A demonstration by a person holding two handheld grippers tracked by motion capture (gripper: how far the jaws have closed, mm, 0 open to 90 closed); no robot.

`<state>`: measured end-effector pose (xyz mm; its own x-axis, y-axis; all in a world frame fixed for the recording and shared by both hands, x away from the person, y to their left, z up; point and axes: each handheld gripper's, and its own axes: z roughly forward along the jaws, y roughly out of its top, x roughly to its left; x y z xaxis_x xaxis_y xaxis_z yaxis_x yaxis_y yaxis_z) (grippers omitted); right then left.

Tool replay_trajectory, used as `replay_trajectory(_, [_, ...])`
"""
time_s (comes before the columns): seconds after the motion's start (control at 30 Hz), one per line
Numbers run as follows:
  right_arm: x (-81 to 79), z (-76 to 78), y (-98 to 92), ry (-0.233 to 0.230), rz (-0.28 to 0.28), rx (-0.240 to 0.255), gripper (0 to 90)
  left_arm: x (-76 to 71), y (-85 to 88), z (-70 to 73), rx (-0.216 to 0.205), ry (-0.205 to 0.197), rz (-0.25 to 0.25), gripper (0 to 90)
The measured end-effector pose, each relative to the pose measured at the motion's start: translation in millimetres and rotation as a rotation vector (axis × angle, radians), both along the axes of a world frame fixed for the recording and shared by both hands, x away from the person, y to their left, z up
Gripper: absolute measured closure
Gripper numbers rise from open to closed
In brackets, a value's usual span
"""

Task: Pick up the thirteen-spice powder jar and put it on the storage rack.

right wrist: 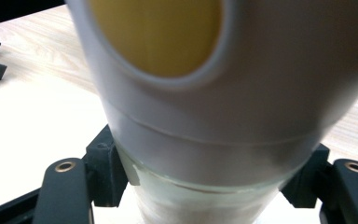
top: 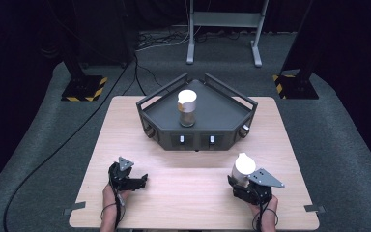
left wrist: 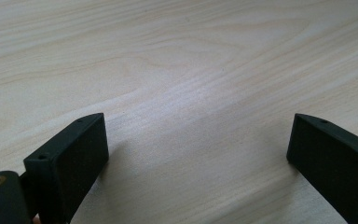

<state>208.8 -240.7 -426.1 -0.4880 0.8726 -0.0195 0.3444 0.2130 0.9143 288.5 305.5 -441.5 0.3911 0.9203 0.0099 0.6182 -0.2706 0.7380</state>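
Here the right gripper (top: 242,182) holds a white-capped jar (top: 242,167) in its jaws at the near right of the bench (top: 198,193), while the left gripper (top: 134,180) rests open and empty at the near left. Seemingly mid-carry, the next move is to set this jar upright in the dark tray (top: 222,113) farther back, beside the second jar (top: 187,107) without knocking it.

A white-capped jar (right wrist: 223,107) looms close to the camera, its yellowish round top face turned toward it. The right claw (right wrist: 205,186) grips it from both sides, a black jaw pressing just under the cap's lower edge on each flank. Below the cap the body looks like clear glass, though it is blurred. Behind lies the pale wooden table (right wrist: 32,93).
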Motion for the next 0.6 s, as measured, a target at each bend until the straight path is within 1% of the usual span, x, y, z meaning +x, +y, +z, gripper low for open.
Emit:
replay_trajectory(0.1, [1.2,3.4,-0.4,-0.007,-0.001,-0.005,30.1,0.6,0.6,0.1,-0.003,0.004,0.0,5.1])
replay_trajectory(0.27, [4.9,8.6,-0.9,0.003,-0.014,0.004,30.1,-0.2,-0.2,0.0,0.001,-0.001,-0.001,5.2])
replay_trajectory(0.4, [6.5,12.7,-0.5,-0.008,-0.009,-0.007,30.1,0.1,0.2,0.0,0.0,0.0,-0.001,5.2])
replay_trajectory(0.6, [8.4,19.7,-0.2,-0.021,-0.009,-0.008,30.1,0.3,0.4,0.0,-0.002,0.001,-0.001,5.2])
